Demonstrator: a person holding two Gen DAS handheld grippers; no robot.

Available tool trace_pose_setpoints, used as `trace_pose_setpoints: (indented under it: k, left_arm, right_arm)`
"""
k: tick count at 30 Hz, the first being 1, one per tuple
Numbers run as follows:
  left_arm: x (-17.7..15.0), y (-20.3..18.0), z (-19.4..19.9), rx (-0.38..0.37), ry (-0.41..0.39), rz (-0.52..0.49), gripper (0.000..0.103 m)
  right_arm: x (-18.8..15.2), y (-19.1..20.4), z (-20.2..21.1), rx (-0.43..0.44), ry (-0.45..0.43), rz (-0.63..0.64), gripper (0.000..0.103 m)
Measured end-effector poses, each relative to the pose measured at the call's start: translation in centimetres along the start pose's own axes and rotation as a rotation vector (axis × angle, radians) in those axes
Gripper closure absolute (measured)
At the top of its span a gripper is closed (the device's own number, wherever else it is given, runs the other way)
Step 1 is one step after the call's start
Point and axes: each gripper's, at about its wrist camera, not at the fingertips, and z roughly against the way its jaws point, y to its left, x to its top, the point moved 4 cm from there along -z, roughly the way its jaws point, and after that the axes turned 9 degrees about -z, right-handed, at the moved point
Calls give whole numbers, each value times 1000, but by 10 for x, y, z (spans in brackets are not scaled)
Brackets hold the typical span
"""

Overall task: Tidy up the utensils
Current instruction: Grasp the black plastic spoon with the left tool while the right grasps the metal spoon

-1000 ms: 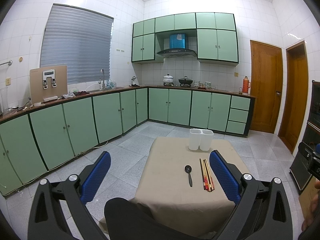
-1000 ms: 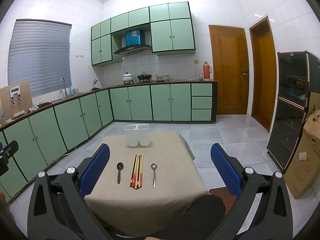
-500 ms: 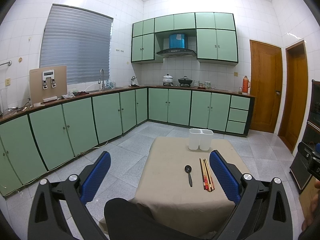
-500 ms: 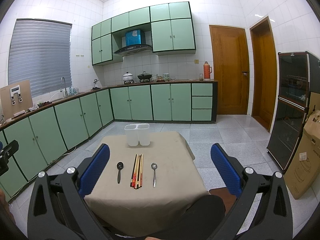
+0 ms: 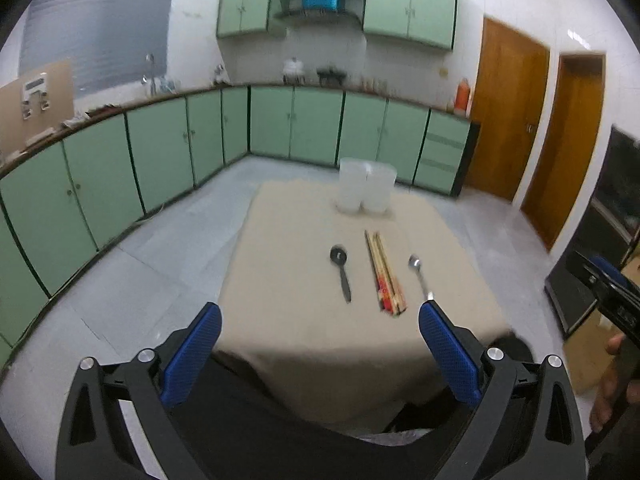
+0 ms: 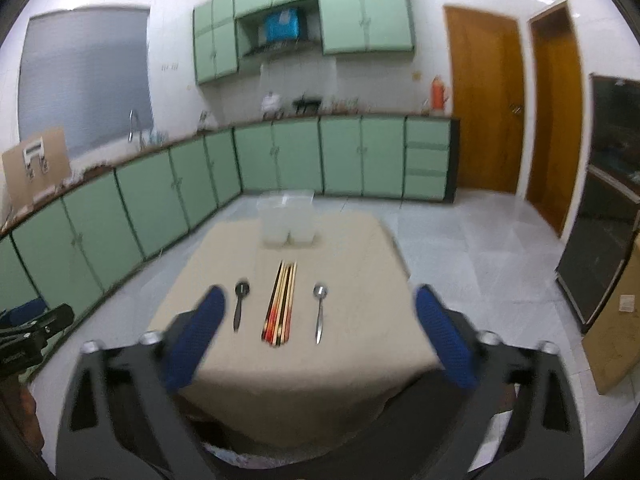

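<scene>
In the left wrist view, the left hand-held gripper (image 5: 319,334) is wide open and holds nothing; its two blue fingers (image 5: 192,354) stand far apart above the near edge of the table (image 5: 280,288). The table has a beige cloth on it. A black spoon (image 5: 341,270) lies on the cloth, just beside it to the right is a bundle of chopsticks (image 5: 384,274), and further right a silver spoon (image 5: 418,274). All three lie side by side with their handles toward the camera, and they do not touch each other. Behind them, near the far edge, stands a white double holder (image 5: 364,190), upright.

In the right wrist view, the right hand-held gripper (image 6: 316,326) is also wide open and empty, over the near part of the table (image 6: 360,264). Between its fingers (image 6: 444,336) I see the black spoon (image 6: 240,306), the chopsticks (image 6: 282,308) in the middle and the silver spoon (image 6: 319,312). The white holder (image 6: 286,220) stands behind the chopsticks. This picture is a little blurred.
</scene>
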Motion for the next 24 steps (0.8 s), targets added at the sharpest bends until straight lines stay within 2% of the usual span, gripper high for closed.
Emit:
trace_pose_setpoints:
  k: [7, 11, 15, 20, 22, 24]
  left_arm:
    - [-4, -2, -101, -94, 94, 21, 7]
    - [-12, -5, -165, -143, 155, 70, 7]
    - [-19, -15, -227, -141, 228, 46, 7]
    - [-26, -36, -270, -115, 244, -27, 7]
    - [-30, -42, -279, -116, 254, -35, 12]
    - [-32, -46, -287, -111, 265, -47, 25]
  right_arm:
    - [-37, -3, -128, 39, 254, -6, 62]
    - [-61, -9, -191, 55, 356, -23, 63]
    - [-74, -15, -234, 38, 390, -27, 68]
    - [-86, -26, -265, 32, 412, -35, 68]
    - [-89, -27, -275, 29, 414, -26, 72]
    - [-89, -26, -278, 33, 405, -13, 74]
